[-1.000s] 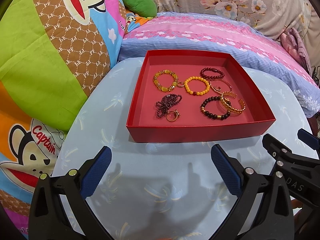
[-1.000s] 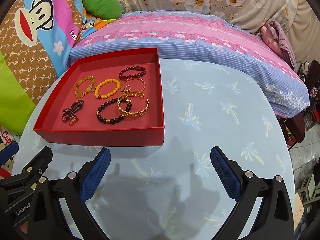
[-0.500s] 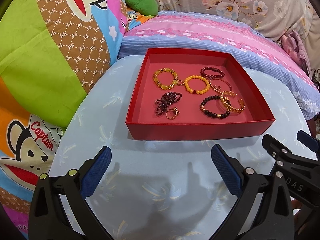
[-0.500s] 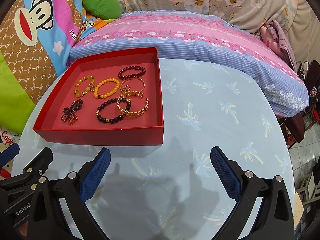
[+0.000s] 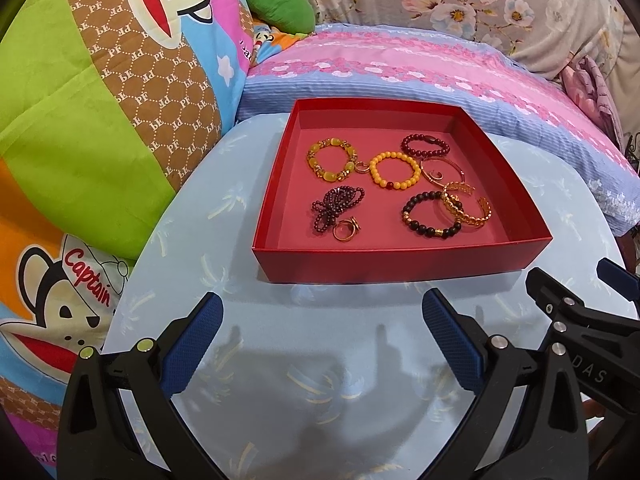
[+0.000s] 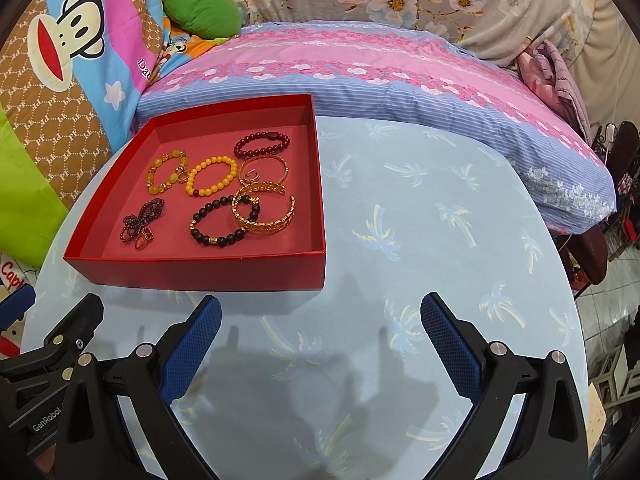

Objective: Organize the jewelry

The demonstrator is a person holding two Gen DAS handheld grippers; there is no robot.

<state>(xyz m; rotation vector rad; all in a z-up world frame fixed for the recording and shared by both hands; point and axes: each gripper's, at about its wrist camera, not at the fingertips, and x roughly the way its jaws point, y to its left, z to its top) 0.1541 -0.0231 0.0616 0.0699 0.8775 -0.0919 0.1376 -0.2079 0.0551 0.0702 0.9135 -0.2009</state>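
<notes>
Both the left hand-held gripper (image 5: 322,338) and the right hand-held gripper (image 6: 320,338) hover wide open and empty over the desk (image 6: 420,216), probably poised to reach, while the jewelry lies inside the red box (image 5: 400,266) at twelve o'clock, the gold cuff (image 5: 466,204) overlapping the black bead bracelet (image 5: 430,216).

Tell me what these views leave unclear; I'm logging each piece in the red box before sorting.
- Thin gold bangle: both views, too small to read the small looped piece inside it.
- Dark purple bead cluster: tangled, strand count unclear.
- Right tongs: left view, cut off by the edge.
- Red box: near wall hides the floor strip behind it.
</notes>
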